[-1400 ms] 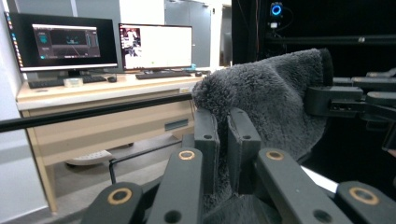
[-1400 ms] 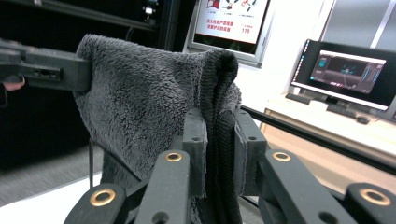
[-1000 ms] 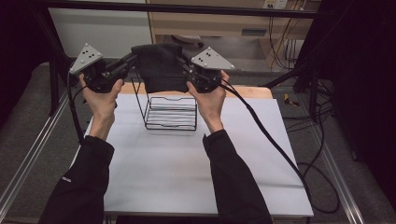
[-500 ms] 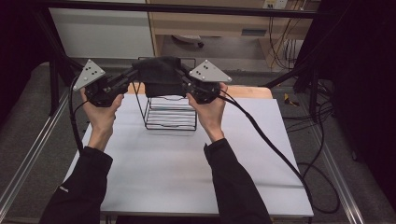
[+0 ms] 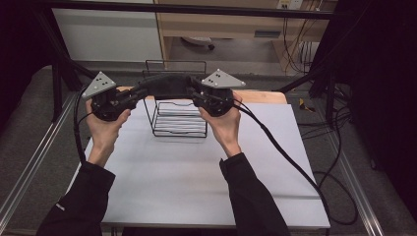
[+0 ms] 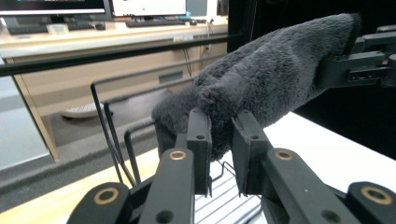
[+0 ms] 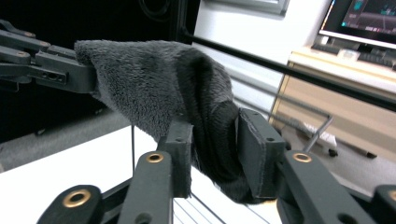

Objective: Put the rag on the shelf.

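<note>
Stretched flatter than half a second ago: dark fuzzy sock (image 5: 164,84) now pulled out long above wire rack (image 5: 178,118) near table (image 5: 196,187) far edge, likely lining up to drape it over. Left gripper (image 5: 132,97) clamped on one end, right gripper (image 5: 196,94) clamped on other. Count: one sock, one rack, two grippers.

- A white surface (image 5: 196,187) filled the near area, its far edge showing bare wood (image 5: 260,96).
- A pale wooden desk (image 5: 231,24) stood beyond the surface.
- Black cables (image 5: 295,49) hung at the desk's right end.
- Keyboards (image 6: 154,21) and monitors (image 6: 149,6) sat on a desk in the left gripper view.
- A monitor (image 7: 369,18) glowed at upper right in the right gripper view.
</note>
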The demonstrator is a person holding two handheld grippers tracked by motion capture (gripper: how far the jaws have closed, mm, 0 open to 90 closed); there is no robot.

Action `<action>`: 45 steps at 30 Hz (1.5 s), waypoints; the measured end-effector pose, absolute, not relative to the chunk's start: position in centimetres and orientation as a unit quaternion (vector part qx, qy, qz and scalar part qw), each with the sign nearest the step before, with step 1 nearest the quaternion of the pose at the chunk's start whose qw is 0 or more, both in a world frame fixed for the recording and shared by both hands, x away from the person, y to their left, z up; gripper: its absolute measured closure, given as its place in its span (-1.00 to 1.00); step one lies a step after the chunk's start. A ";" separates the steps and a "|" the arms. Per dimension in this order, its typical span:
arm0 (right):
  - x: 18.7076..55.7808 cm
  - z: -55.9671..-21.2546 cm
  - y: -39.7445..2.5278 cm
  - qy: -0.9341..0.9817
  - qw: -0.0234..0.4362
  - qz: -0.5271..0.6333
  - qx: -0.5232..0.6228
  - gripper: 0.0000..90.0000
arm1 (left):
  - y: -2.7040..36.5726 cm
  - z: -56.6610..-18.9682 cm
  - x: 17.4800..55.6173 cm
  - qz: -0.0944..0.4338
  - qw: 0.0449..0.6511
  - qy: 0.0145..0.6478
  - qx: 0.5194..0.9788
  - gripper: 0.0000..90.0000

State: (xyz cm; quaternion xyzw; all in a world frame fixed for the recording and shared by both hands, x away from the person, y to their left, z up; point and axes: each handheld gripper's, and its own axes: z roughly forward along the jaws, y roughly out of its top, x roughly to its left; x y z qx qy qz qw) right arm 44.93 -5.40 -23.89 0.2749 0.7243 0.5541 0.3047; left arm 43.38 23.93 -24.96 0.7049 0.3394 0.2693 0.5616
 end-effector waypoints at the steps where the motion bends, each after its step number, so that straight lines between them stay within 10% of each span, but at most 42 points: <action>1: 44.8 -24.0 -5.4 0.729 0.303 0.548 0.277 0.42 | 23.9 -25.1 43.4 0.267 0.556 0.341 0.709 0.69; 45: 44.7 -31.6 -10.3 0.759 0.212 0.501 0.358 -0.80 | 23.9 -32.1 43.8 0.205 0.440 0.403 0.776 -0.58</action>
